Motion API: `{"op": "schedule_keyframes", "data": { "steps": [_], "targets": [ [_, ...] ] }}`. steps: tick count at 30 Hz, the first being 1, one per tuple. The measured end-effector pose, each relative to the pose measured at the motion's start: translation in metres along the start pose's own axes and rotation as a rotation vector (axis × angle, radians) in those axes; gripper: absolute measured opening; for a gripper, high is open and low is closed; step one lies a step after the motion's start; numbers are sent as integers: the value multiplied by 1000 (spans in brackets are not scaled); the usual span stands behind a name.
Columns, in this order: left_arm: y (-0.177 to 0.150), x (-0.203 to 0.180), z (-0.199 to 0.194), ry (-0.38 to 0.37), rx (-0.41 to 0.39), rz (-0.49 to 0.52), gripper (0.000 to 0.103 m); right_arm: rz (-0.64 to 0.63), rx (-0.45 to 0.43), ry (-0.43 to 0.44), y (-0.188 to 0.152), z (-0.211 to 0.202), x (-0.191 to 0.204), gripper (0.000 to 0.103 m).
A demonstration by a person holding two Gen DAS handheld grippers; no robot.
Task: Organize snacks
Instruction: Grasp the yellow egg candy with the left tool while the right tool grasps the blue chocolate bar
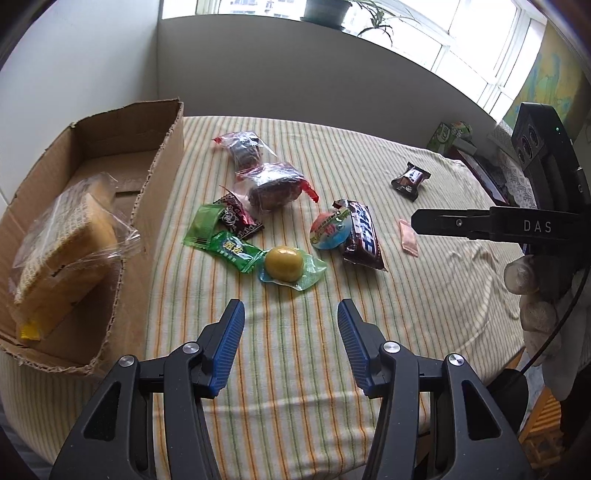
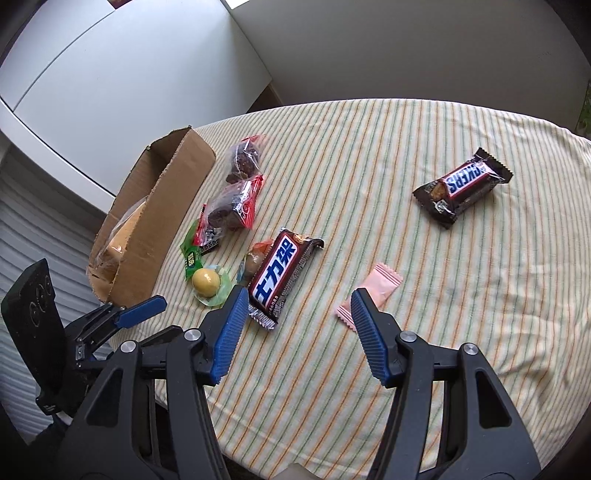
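Right gripper point(image 2: 299, 306), jaws apart, hovers over a flat pink packet point(image 2: 369, 293); left gripper point(image 1: 291, 319) also gapes, empty.

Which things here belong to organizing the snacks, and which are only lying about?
For the job: cardboard box, bread pack inside it, Snickers bar, mini Snickers, pink sachet, yellow jelly cup.
Lying about: potted plant, green carton.

bare striped cloth point(image 2: 424, 332) before both grippers – snack cluster point(image 1: 280, 221) beyond, cardboard box point(image 1: 147, 206) walling left
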State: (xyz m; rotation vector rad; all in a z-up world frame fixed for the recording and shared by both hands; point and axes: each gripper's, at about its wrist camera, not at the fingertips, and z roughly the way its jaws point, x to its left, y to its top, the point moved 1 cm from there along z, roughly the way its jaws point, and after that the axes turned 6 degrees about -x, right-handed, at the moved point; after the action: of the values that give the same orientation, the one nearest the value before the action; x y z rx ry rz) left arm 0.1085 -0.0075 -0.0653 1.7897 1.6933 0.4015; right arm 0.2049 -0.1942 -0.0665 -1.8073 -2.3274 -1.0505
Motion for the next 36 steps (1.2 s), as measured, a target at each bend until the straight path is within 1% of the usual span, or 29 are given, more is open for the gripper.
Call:
{"op": "schedule_keyframes", "data": {
  "steps": [4,8,9,16,22,25,28,31,33,36],
  "targets": [
    [2,0,10,-13,16,-11,47,16,24,36,7,17,2,59],
    [4,2,18,-16,34,-19,44,24,61,43,8,35,2,47],
    [4,2,20,-17,36,-19,42,23,70,39,8,40,3,44],
    [8,6,29,-16,42,-34,40,19,89,39,9,54,7,43],
    [15,6,34,8,35,-25,40,-49,103,-13,11,61,21,43],
    [19,4,39,24,31,-9,40,-91,114,-33,12,64,26,41],
    [21,3,42,34,29,-1,39,-125,123,-49,12,64,29,37],
    [23,6,41,4,24,-26,39,-144,126,-62,12,63,29,33],
    [25,9,41,5,29,-47,39,-149,125,-68,12,62,30,33],
    [27,8,44,17,28,-48,39,-149,124,-68,11,59,28,32]
  ]
}}
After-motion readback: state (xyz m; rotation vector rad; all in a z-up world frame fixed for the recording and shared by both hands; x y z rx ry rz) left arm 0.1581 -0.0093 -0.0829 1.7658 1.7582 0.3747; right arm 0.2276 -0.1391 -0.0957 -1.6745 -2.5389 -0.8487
